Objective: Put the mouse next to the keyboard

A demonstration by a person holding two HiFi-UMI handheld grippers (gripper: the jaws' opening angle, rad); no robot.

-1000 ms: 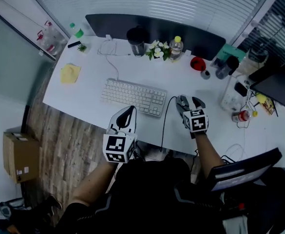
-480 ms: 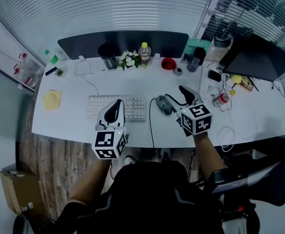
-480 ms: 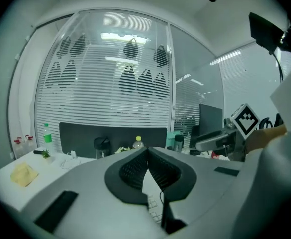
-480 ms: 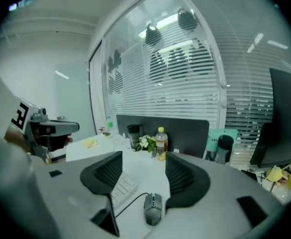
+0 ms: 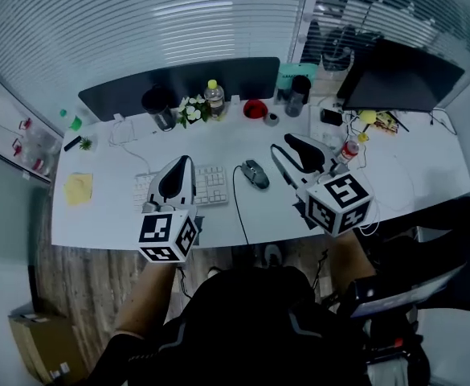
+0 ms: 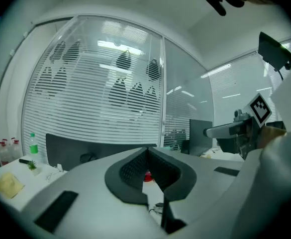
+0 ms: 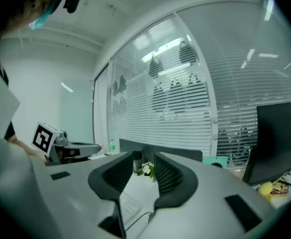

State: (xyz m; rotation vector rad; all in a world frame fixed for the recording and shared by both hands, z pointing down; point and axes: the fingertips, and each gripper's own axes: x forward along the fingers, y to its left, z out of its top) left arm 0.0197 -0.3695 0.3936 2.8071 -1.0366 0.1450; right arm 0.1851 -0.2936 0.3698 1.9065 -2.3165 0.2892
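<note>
Head view of a white desk (image 5: pixel 98 215). The mouse (image 5: pixel 255 173) is seen lying on the desktop just beside the right end of the keyboard (image 5: pixel 214 185), with its cable (image 5: pixel 239 207) trailing toward the near edge. It is touched by neither tool, so the placement is judged essentially complete.

The right gripper (image 5: pixel 281 143) is held above the desk to the right of the mouse. Its jaws are shown apart and closing, with nothing between them. The left gripper (image 5: pixel 183 162) is held over the keyboard. In its own view the pads are seen meeting at the tips, clenched on nothing.

Possible faults, as judged from this arrangement:
- The cable could be caught by a lowered right gripper or by a sleeve, and the mouse dragged away from the keyboard.
- The keyboard could be nudged by the left gripper if it is dropped, so that the gap to the mouse is altered.
- The small bottle (image 5: pixel 349 149) and the loose wires on the right could be knocked by a wide swing of the right gripper.
</note>
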